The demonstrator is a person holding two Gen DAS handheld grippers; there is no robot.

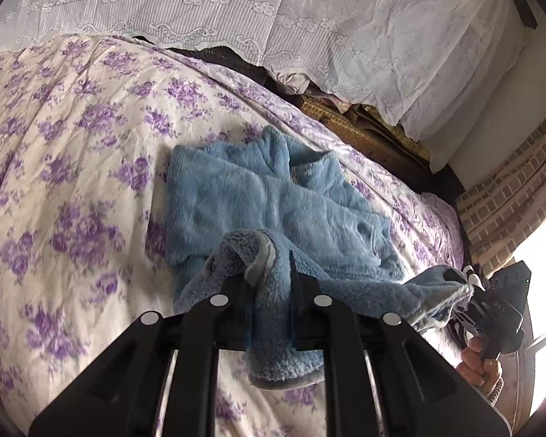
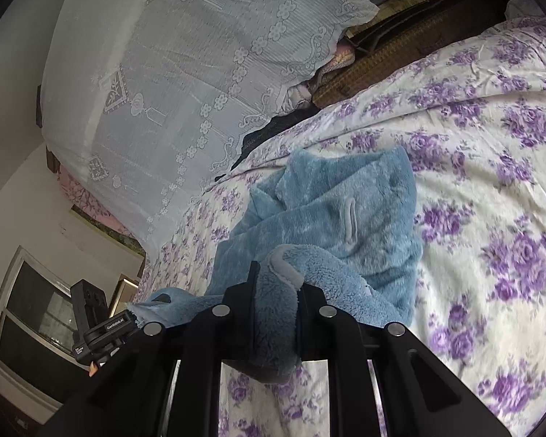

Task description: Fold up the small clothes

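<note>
On the floral bed (image 1: 72,167), your fluffy blue garment (image 1: 258,196) lies rumpled, long axis running away from you; left gripper (image 1: 269,280) & right gripper (image 2: 275,284) each clamp its near hem.

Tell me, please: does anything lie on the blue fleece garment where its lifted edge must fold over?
Nothing visible does. Both the left gripper and the right gripper are shut on the blue fleece garment, and its flat part on the floral bedspread is bare.

fleece garment (image 1: 258,196) spread on the bed cover (image 1: 72,167), its near edge lifted between left gripper (image 1: 269,276) and right gripper (image 2: 276,284), lace cloth (image 1: 273,18) behind the bed, window (image 2: 32,327) beyond the right-hand side
</note>
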